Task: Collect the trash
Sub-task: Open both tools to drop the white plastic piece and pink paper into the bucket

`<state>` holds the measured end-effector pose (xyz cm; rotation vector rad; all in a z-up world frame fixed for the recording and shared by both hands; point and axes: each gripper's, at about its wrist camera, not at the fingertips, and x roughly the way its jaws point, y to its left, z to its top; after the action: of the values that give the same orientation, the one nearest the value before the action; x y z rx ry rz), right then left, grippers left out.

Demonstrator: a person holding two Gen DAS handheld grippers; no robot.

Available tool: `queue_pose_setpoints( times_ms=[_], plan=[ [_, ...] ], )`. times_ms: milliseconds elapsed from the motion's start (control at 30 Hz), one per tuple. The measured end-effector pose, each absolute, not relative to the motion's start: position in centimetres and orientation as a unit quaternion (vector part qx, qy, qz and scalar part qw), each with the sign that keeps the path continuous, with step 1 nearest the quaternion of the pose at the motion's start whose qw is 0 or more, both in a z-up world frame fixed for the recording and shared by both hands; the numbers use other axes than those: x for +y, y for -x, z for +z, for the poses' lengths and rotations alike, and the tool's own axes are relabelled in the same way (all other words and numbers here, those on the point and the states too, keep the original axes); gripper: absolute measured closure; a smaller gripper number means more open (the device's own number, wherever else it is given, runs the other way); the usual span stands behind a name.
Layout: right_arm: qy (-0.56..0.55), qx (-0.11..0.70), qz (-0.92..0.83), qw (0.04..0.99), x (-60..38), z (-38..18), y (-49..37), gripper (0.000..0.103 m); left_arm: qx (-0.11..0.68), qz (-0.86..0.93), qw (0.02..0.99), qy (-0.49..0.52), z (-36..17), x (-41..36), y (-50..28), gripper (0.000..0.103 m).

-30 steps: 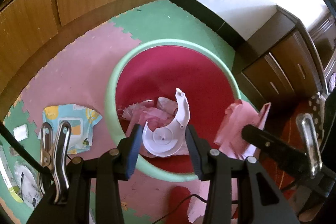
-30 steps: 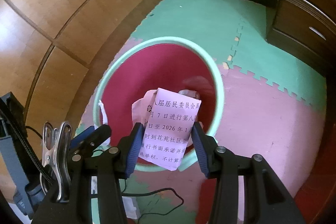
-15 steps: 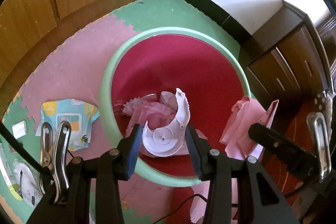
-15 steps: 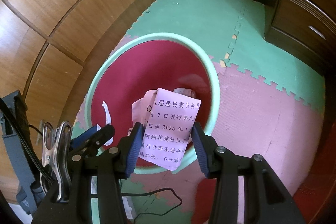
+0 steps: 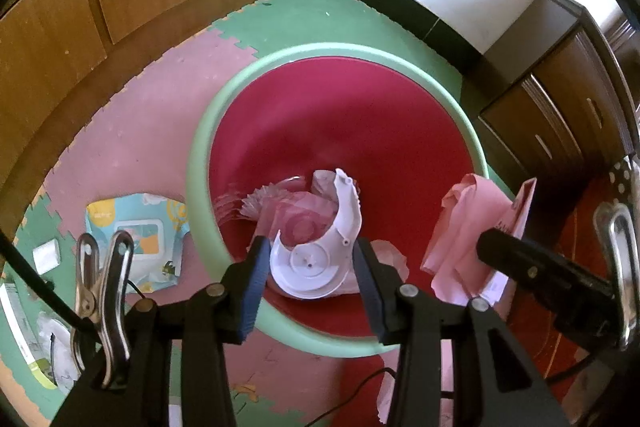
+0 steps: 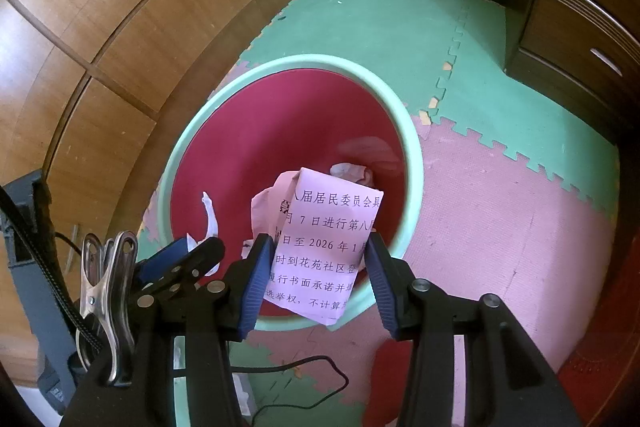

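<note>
Left tool (image 5: 308,269) and right tool (image 6: 320,267) both clamped, tilted downward.

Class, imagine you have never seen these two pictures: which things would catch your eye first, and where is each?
The red bin with its pale green rim fills the middle of both views. Over it, the left gripper holds a broken white plastic piece between its fingers, and the right gripper holds a pink printed sheet. On the mat left of the bin lies a wipes pack.
</note>
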<state>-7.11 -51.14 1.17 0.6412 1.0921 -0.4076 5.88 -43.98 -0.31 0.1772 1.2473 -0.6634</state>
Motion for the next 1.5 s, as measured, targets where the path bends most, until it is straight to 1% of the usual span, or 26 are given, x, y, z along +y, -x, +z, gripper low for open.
queue_pose_setpoints(
  times_ms=[400,600,1500],
  plan=[
    [-0.3,0.509,-0.19,0.784,-51.2,0.9,7.1,0.055,0.572,-0.303,0.756,-0.098,-0.2,-44.1,-5.6,0.057],
    [-0.295,0.509,-0.194,0.785,-51.2,0.7,7.0,0.051,0.571,-0.302,0.757,-0.095,-0.1,-44.0,-5.7,0.057],
    [-0.309,0.491,-0.185,0.793,-51.0,1.7,7.0,0.051,0.561,-0.299,0.768,-0.084,1.4,-42.8,-6.1,0.057]
  ],
)
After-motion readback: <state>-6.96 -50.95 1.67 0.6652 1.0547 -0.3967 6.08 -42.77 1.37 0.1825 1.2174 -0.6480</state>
